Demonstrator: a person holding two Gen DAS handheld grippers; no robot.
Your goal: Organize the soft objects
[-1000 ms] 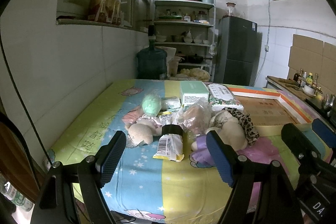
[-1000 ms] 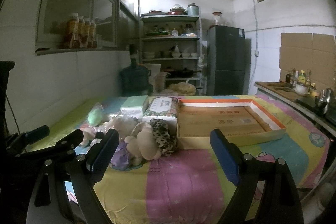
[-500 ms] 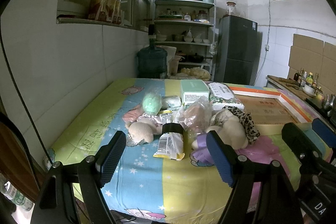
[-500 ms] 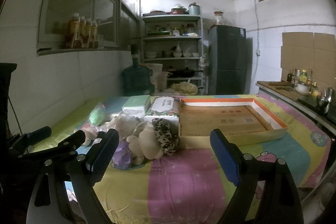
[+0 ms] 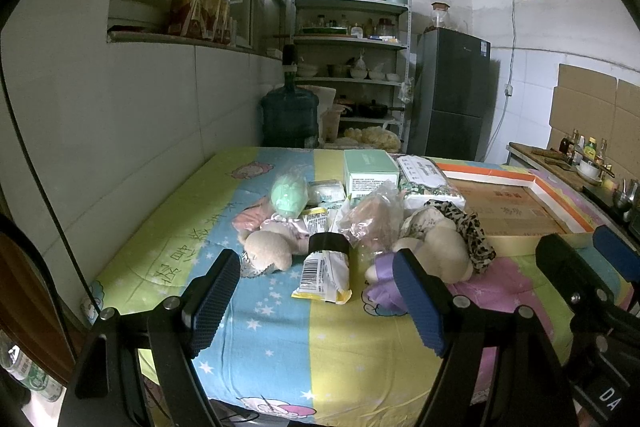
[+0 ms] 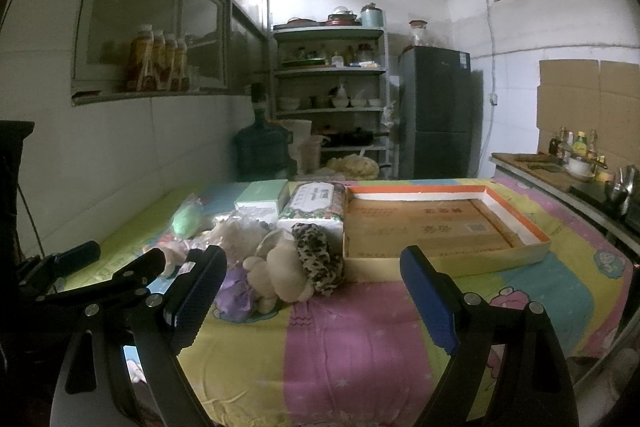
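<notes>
Ahead, snack packet fronts plush pile; shallow box beside.

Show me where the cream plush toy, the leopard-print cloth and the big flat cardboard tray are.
cream plush toy (image 6: 285, 273), right wrist view, on its rounded body.
leopard-print cloth (image 6: 318, 259), right wrist view, mid-fold.
cardboard tray (image 6: 516, 214), right wrist view, on its orange-edged right wall.

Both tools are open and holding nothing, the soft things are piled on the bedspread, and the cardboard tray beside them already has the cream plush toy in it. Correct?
Not quite: the cardboard tray is empty. The right wrist view shows the cream plush toy still in the pile on the bedspread, beside the tray. Both the left tool and the right tool are open and hold nothing.
</notes>
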